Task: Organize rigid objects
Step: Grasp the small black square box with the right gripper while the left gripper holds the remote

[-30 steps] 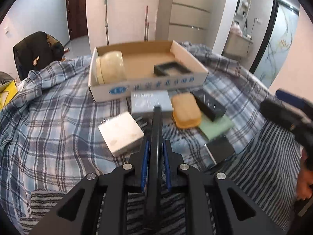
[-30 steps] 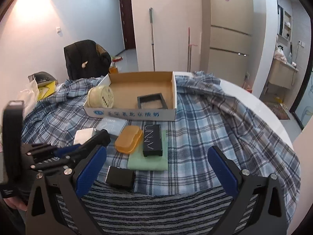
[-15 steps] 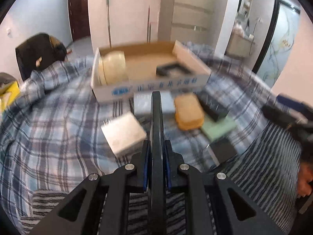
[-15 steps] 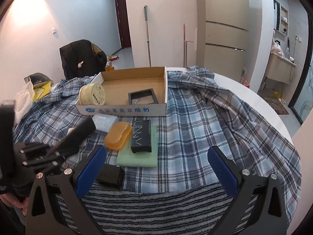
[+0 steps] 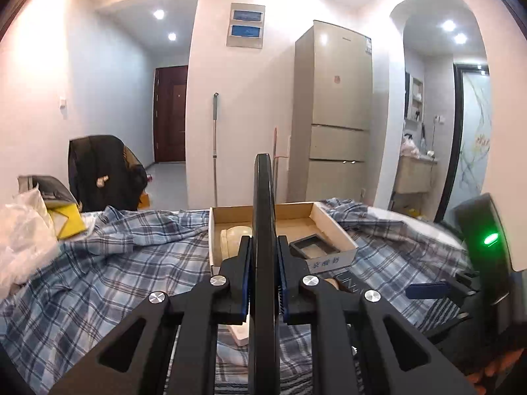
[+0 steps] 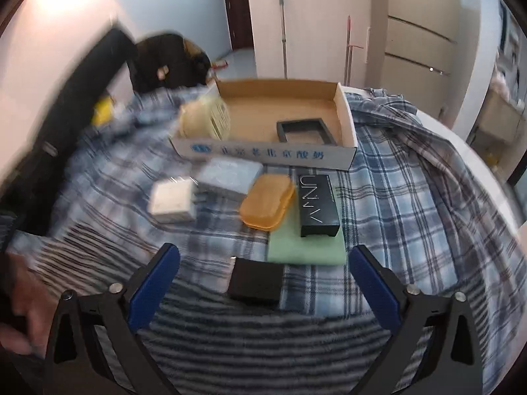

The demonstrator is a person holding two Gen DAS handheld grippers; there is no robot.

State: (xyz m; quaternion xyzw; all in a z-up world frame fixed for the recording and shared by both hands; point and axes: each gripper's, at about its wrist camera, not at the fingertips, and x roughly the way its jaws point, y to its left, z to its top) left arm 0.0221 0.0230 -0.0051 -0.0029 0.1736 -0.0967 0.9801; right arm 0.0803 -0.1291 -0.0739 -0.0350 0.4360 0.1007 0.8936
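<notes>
My left gripper [image 5: 263,283] is shut on a thin flat black object [image 5: 262,204] held upright on edge, raised above the bed and tilted toward the room. The cardboard box [image 6: 346,121] holds a cream round tub [image 6: 206,118] and a black frame [image 6: 304,131]. In front of it lie a grey box [image 6: 230,174], a white box [image 6: 173,199], an orange case [image 6: 266,200], a black lettered box [image 6: 317,204] on a green pad [image 6: 306,250], and a small black box [image 6: 257,279]. My right gripper [image 6: 263,279] is open just above and behind the small black box.
A plaid cloth [image 6: 411,197] and a striped cloth [image 6: 263,339] cover the surface. A chair with a dark jacket [image 5: 98,168], a white plastic bag [image 5: 23,230], a fridge [image 5: 336,115] and a mop [image 5: 215,144] stand beyond. The left gripper's body shows blurred at the left of the right wrist view.
My left gripper has lifted and pitched up with the black object, so its view now faces the room. My right gripper has moved forward and down toward the small black box.
</notes>
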